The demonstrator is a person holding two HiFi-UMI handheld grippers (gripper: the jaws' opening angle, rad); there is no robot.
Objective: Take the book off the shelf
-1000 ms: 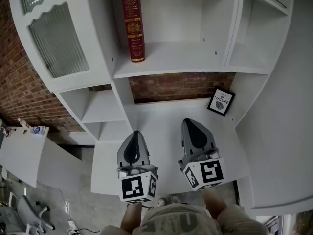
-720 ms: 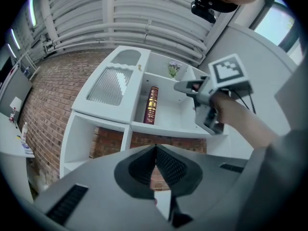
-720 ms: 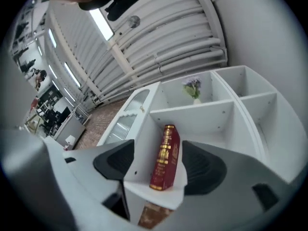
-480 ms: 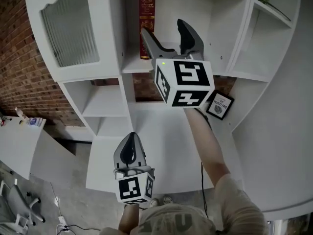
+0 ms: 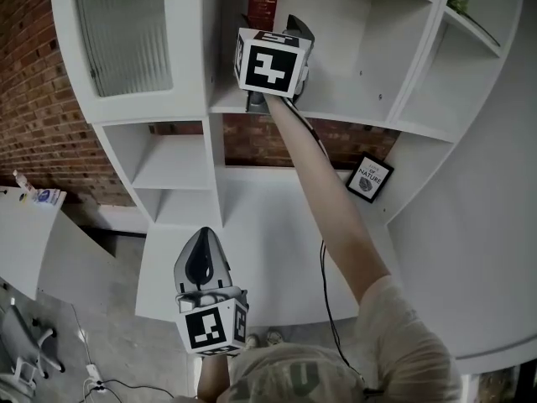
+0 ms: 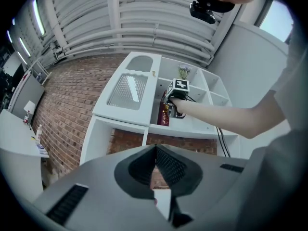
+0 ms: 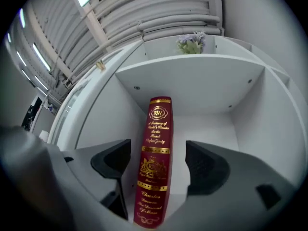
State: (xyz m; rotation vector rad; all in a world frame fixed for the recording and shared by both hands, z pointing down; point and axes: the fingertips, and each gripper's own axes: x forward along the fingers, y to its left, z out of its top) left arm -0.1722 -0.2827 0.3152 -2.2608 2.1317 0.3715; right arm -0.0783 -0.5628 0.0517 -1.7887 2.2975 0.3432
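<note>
My right gripper (image 7: pixel 159 164) is up at the shelf (image 7: pixel 211 95) with its jaws spread wide, and the book (image 7: pixel 157 129) stands between them, spine toward me. There is bare space on either side of it, so neither pad presses on it yet. My left gripper (image 6: pixel 155 167) hangs low in front of me with its jaws closed together on nothing. The book is a red hardback with gilt lettering down the spine. It stands upright and alone in its compartment, close to the left side wall, with nothing leaning on it and nothing propping it. I judge it stiff enough to take a firm squeeze without buckling, and thick enough to carry some weight. The covers look glossy, so I expect them to be slippery under the pads. The rounded spine is a poor place to pinch — the pads would tend to slide off toward me. I would push in until the pads lie flat on the two cover boards behind the spine, around the middle of its height or a little lower, then close squarely. Held only near the spine, the far edge may sag and the pages fan open — so I want a deep, level grip before I draw it off the board.
</note>
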